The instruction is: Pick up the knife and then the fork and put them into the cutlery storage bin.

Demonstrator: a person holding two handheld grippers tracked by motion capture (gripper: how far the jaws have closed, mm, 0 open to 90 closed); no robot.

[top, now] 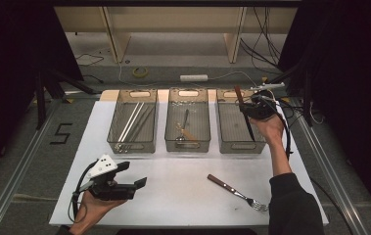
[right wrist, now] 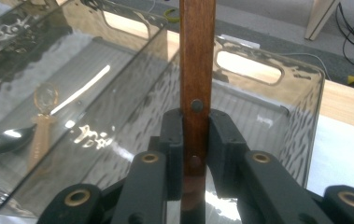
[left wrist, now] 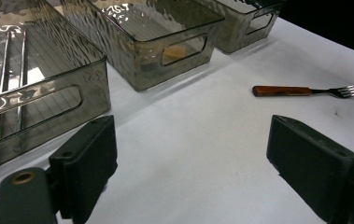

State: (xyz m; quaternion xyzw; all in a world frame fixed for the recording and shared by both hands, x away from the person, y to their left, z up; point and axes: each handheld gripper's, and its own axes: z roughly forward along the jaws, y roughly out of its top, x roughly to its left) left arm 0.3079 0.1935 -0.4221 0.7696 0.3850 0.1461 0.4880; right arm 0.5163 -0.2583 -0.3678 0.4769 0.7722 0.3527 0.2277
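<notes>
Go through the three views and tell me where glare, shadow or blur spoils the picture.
High view: dark at both sides, white table bright, fork soft but readable. Left gripper view: rippled glare on the left bin, near jaws blurred. Right gripper view: highlights on the right bin, the knife handle sharp in the right gripper.

The knife [right wrist: 196, 88] has a brown wooden handle with dark rivets and a dark blade. The handle is pinched between the two black pads of the right claw [right wrist: 195, 140], the wood rising straight past them in the right gripper view, the blade end running down below. In the high view the knife [top: 245, 115] hangs over the right bin [top: 222, 128], a clear smoky plastic box with cut-out handles. It is steeply tilted, handle toward the bin's far wall, blade slanting down to its near end. Whether the tip touches the bin floor cannot be told.
</notes>
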